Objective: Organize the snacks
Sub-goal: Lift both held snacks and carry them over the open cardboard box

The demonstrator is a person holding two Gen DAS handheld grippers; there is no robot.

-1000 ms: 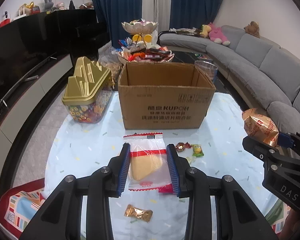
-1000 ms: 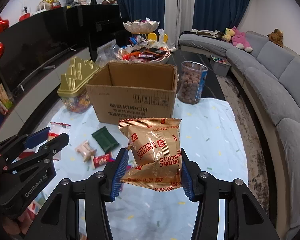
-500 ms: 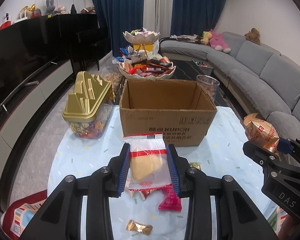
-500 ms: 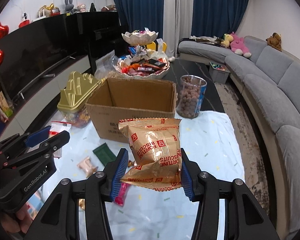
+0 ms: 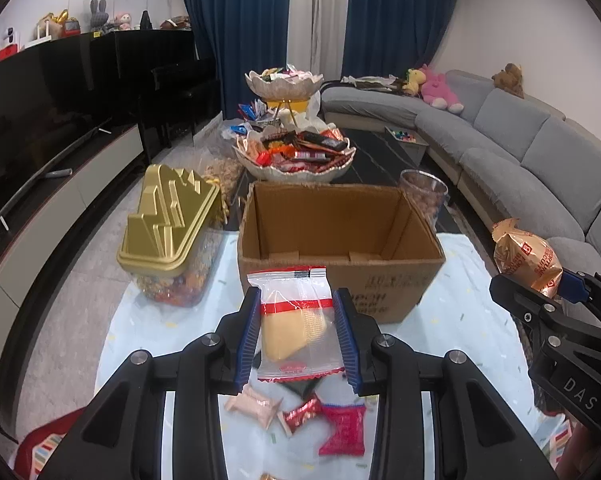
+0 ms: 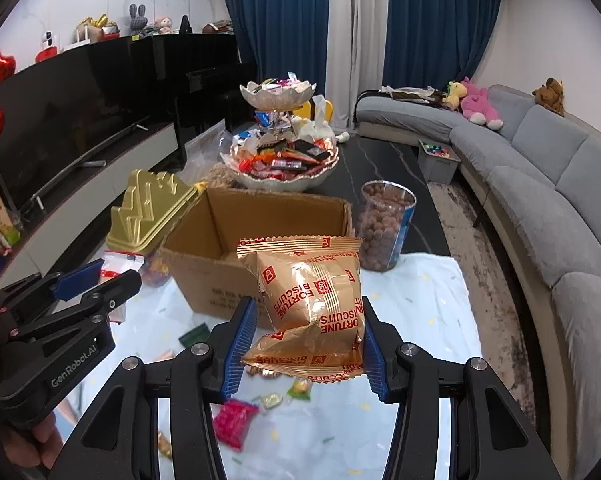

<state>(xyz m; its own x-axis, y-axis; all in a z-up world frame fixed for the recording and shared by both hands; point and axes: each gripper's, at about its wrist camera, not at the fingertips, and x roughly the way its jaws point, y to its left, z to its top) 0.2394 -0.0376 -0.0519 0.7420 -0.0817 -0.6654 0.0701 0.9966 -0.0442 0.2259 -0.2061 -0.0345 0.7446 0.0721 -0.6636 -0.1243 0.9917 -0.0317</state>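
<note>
Two snack packets held up near the open cardboard box.

Left gripper clamped on clear cracker packet; right gripper clamped on gold biscuit bag. Box at 12 o'clock on the table; loose sweets underneath at 6 o'clock.

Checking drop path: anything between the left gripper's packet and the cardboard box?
Nothing. In the left wrist view the clear cake packet in the left gripper overlaps the open cardboard box; only bare tablecloth shows around it.
</note>
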